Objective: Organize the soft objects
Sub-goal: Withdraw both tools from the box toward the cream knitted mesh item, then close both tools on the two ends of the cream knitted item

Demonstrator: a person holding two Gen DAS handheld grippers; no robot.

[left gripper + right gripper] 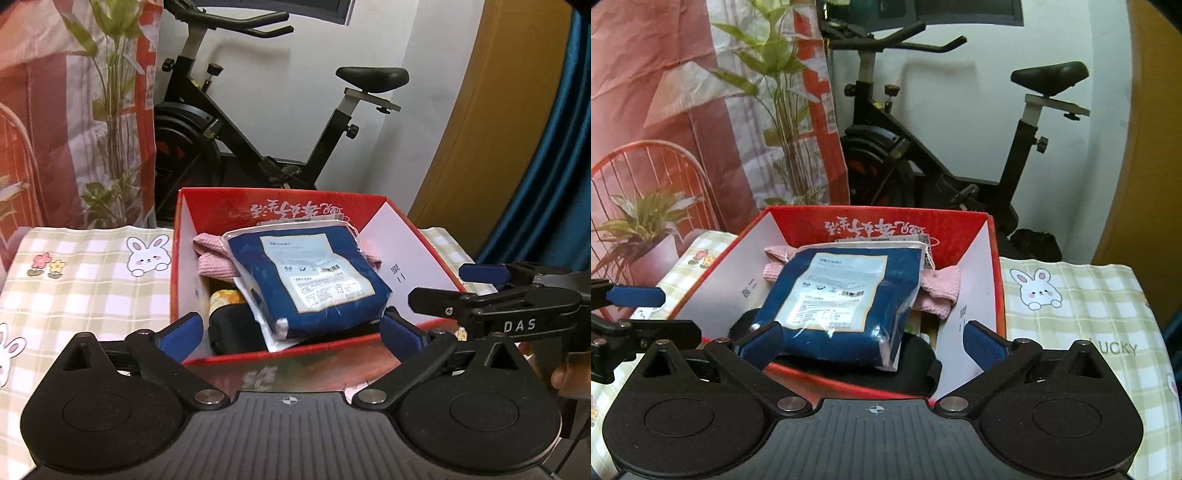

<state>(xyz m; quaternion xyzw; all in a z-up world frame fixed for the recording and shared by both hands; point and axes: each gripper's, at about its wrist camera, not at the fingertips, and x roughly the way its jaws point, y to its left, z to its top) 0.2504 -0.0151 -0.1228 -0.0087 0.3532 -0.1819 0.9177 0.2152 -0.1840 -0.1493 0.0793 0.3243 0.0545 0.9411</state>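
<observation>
we hold our left gripper [291,330] and right gripper [873,341] low in frame at the near rim of the red box [280,356], both spread wide and gripping nothing. just past the fingertips, mid-frame, the bagged navy cloth [846,295] lies tilted atop a pink towel [940,291] and dark items. we judge the packing nearly done; next, press the pack flat.

1. My views are moderately lit, with a cool bluish cast.
2. Glare streaks the clear wrapper of the blue packet [310,280] ahead of my jaws.
3. Fisheye bends the edges; corners darken.
4. The exercise bike [945,147] beyond looks slightly soft.
</observation>
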